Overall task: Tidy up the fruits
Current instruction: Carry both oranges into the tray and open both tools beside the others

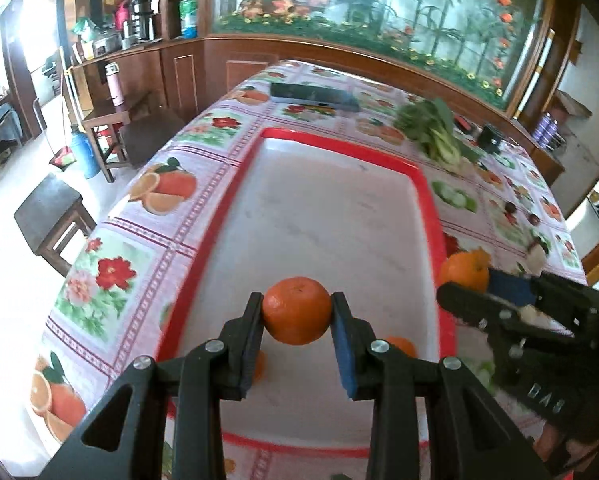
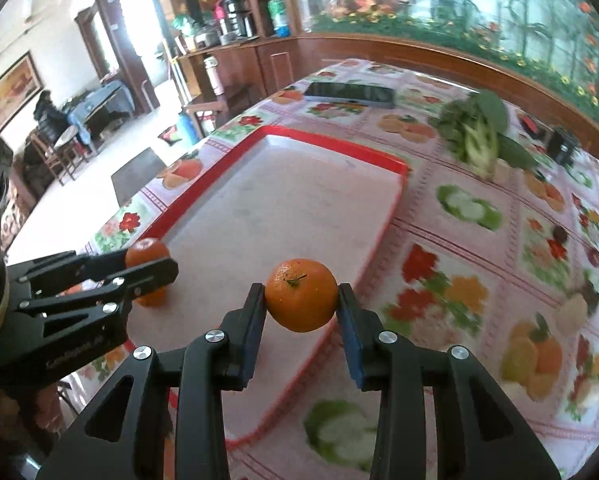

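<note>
My left gripper [image 1: 297,312] was clamped on a round orange tangerine [image 1: 297,310], one blue-faced pad pressing each flank. The fruit hung clear above the near half of the shallow rectangular tray [image 1: 339,216], which had a red rim and a pale, scuffed floor. Two further small orange fruits [image 1: 401,346] lay on the tray floor beneath and behind my fingers, largely hidden.

My right gripper [image 2: 301,298] was likewise closed on a second orange tangerine with a short green stem [image 2: 301,294], gripped at its sides. That fruit was held over the tray's right-hand rim, above the boundary between tray and cloth.

In the right wrist view, my left gripper appeared at the left edge with its fruit between the fingers. In the left wrist view, my right gripper stood just beyond the tray's right rim.

The tray rested on a table covered by a glossy cloth printed with flowers and fruit [image 1: 139,248]. Beyond the tray lay a dark flat phone [image 2: 349,94] and, to its right, a bunch of leafy green vegetables with pale stalks [image 2: 479,136], well apart from the tray. A small black box [image 2: 563,146] sat near the far edge.
</note>
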Available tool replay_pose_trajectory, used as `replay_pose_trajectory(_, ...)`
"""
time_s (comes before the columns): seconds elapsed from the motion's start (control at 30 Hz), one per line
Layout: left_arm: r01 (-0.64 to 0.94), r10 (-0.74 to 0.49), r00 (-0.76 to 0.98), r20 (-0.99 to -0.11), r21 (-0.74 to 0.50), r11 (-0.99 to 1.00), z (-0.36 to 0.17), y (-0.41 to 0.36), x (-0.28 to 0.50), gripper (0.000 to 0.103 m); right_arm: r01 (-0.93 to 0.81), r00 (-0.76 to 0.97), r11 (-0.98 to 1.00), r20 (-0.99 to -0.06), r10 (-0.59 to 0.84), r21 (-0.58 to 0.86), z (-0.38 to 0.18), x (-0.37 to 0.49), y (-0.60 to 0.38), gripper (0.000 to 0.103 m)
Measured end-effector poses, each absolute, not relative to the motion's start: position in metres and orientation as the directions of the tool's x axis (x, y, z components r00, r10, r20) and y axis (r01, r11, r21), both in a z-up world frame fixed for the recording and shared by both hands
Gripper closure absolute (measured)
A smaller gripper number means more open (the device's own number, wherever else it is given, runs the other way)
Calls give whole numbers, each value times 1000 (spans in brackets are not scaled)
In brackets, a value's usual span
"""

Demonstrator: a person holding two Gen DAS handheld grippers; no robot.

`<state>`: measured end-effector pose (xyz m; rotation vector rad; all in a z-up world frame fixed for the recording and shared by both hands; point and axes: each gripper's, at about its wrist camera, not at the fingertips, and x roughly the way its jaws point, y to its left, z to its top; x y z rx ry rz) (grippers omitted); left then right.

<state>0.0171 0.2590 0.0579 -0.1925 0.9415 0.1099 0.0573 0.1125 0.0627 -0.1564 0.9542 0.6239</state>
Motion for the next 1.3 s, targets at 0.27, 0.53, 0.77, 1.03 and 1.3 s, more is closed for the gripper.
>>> replay_pose_trajectory(0.27,-202,36,559,-828,-94,975,43,273,37,67,-598,379,793,-830,410,119,42,68,143,68)
replay_pose_trajectory(0.53,-200,51,537,-842,-68,978,33,275,45,67,-619,343,777,-852,396,112,26,74,155,68)
replay_pose_trajectory(0.77,-201,63,510,-858,-47,978,25,273,49,67,-615,330,781,-862,383,111,18,76,153,68)
replay_pose_trajectory(1.03,-217,94,477,-874,-14,976,19,268,48,66,-594,335,798,-871,360,102,16,77,149,66)
replay_pose_trajectory(1.3,-226,98,462,-881,-11,974,23,265,37,53,-575,364,813,-862,353,90,28,71,139,60)
